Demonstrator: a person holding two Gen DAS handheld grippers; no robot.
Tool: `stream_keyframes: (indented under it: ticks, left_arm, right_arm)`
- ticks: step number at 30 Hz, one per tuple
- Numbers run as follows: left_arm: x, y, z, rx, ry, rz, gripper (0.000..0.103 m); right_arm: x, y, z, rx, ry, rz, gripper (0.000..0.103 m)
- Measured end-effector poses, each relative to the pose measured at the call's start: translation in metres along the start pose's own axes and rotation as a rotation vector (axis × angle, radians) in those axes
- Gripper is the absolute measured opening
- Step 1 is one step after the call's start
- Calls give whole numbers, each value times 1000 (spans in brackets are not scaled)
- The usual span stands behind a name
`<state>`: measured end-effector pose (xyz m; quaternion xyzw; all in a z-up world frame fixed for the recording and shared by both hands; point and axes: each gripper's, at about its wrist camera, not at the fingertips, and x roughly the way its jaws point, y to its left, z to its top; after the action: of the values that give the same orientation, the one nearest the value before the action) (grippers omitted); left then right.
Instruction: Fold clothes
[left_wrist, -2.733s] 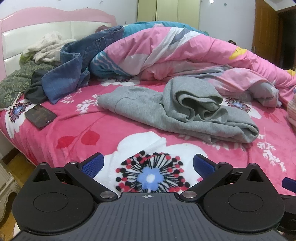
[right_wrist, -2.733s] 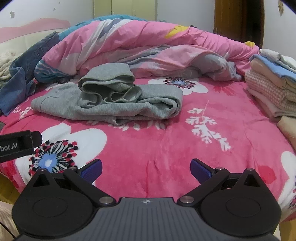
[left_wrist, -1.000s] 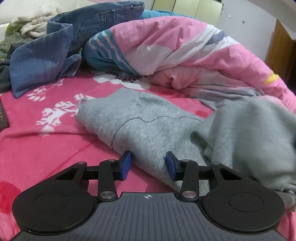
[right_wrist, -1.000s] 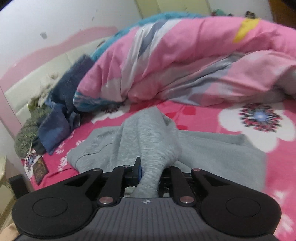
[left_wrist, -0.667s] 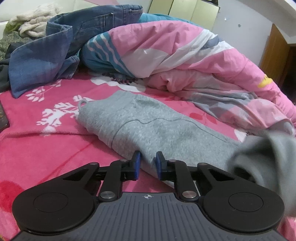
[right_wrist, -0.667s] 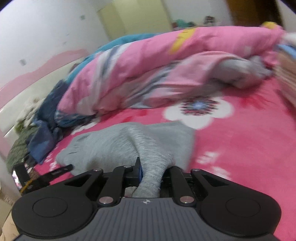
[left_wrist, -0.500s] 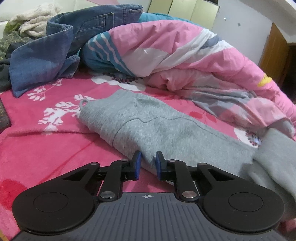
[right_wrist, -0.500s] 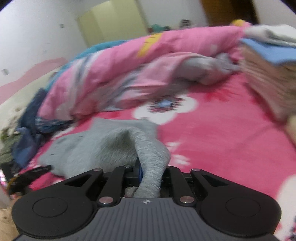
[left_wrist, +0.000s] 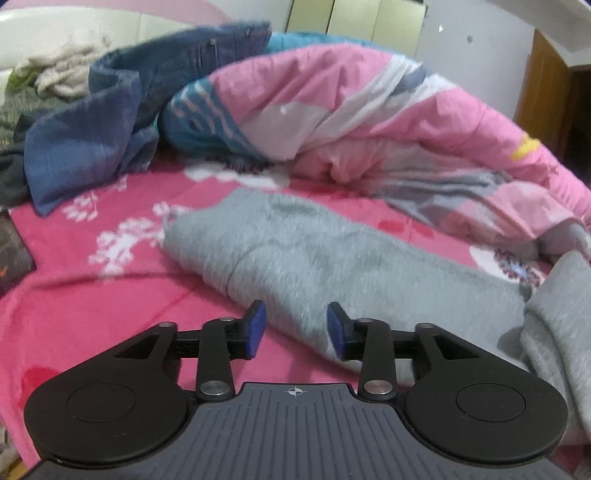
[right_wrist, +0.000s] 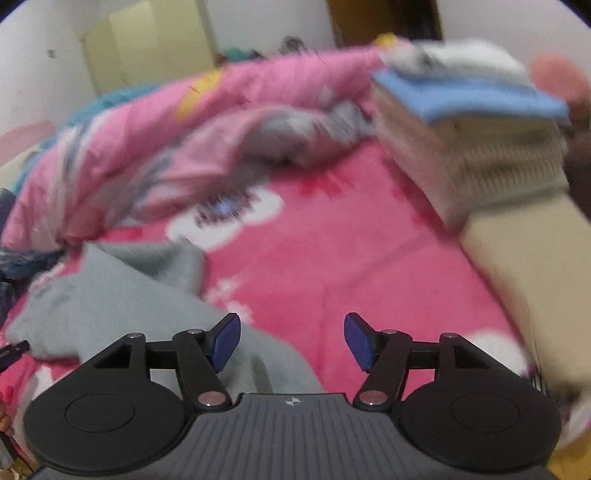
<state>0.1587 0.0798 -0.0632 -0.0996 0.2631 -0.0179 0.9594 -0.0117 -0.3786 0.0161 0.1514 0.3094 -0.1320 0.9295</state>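
Left tool (left_wrist: 293, 325) — jaws opening, pads astride the grey sweatshirt's (left_wrist: 332, 258) near edge, not pressing. Right tool (right_wrist: 291, 341) — jaws opening wide, sweatshirt beneath, released.

Soft, even indoor light fills both views, with no glare and only faint shadows under the tongs' black bodies. The left wrist view is slightly smeared: the jeans (left_wrist: 147, 107) and the grey garment (left_wrist: 332, 258) lose their weave, while the quilt (left_wrist: 369, 122) reads fairly clearly. The right wrist view is heavily motion-blurred; the folded stack (right_wrist: 469, 125) and the bedspread (right_wrist: 332, 251) streak. Fisheye distortion bends both views, and the corners go dark.
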Motion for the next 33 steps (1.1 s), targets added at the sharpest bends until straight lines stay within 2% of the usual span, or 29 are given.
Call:
stream_keyframes:
  ticks: [2, 4, 8, 12, 15, 17, 18, 19, 21, 24, 28, 30, 33]
  left_arm:
    - [0, -5, 2, 12, -21, -1, 52]
    - [4, -11, 3, 25, -17, -3, 54]
    - [19, -23, 2, 44, 19, -11, 54]
    - [30, -29, -1, 84, 41, 8, 57]
    - [34, -31, -3, 108, 45, 16, 59]
    - [35, -32, -4, 123, 43, 23, 60]
    - [35, -33, -4, 130, 42, 26, 60]
    - [36, -33, -5, 137, 41, 30, 60]
    - [36, -34, -5, 144, 39, 40, 60]
    - [35, -35, -5, 148, 37, 49, 59]
    - [35, -33, -5, 145, 38, 56, 59]
    - [35, -30, -5, 139, 41, 57, 59]
    - [34, -28, -5, 130, 45, 58, 59]
  right_arm:
    - [1, 30, 10, -92, -36, 47, 78]
    - [12, 69, 13, -214, -49, 99, 90]
    - [51, 150, 9, -445, -57, 176, 99]
    - [98, 205, 4, -606, -71, 148, 102]
    - [139, 219, 6, -617, -4, 91, 101]
    - [161, 214, 6, -567, 103, 99, 79]
    - [168, 208, 5, -530, 158, 118, 53]
    - [169, 202, 4, -500, 186, 135, 37]
    - [160, 188, 0, -457, 172, 159, 26]
    - [133, 162, 4, -386, 99, 176, 21]
    - [105, 114, 19, -279, 32, 162, 20]
    - [100, 85, 29, -210, 14, 129, 20]
    - [112, 40, 42, -56, 35, 82, 22]
